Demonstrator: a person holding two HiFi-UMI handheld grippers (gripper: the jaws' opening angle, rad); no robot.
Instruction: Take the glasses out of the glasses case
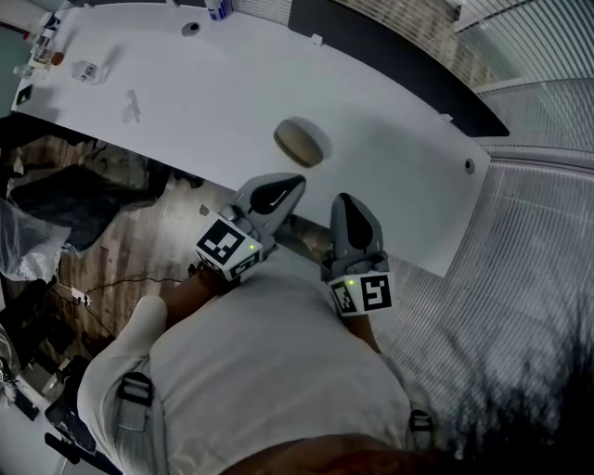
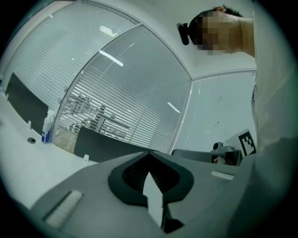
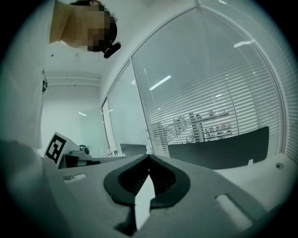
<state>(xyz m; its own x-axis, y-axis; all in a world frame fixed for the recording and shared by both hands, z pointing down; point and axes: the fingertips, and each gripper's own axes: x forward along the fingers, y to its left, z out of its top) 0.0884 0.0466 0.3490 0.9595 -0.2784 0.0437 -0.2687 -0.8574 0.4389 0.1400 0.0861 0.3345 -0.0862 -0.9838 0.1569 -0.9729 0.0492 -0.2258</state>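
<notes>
Case (image 1: 302,141) lies on the white bench (image 1: 213,83), straight ahead of the left gripper (image 1: 295,182) and ahead and to the left of the right gripper (image 1: 342,198), close to the bench's near edge. It is an oval, tan on top with a pale rim, and looks closed. Its long axis runs roughly along that near edge, crosswise to the line both grippers point along; the two ends look alike from the head view. The grippers are held side by side close to the person's body, short of the bench edge, and neither touches the case. Each gripper view shows its jaws together with nothing between them. Bare bench surrounds the case on every side. Beyond it the top runs clear to a dark panel (image 1: 390,51) along the far edge. A bottle (image 1: 218,7) and some clutter (image 1: 85,70) sit well off, far ahead and to the left of the left gripper. To the right of the right gripper the bench ends at a corner beside slatted blinds (image 1: 538,213).
</notes>
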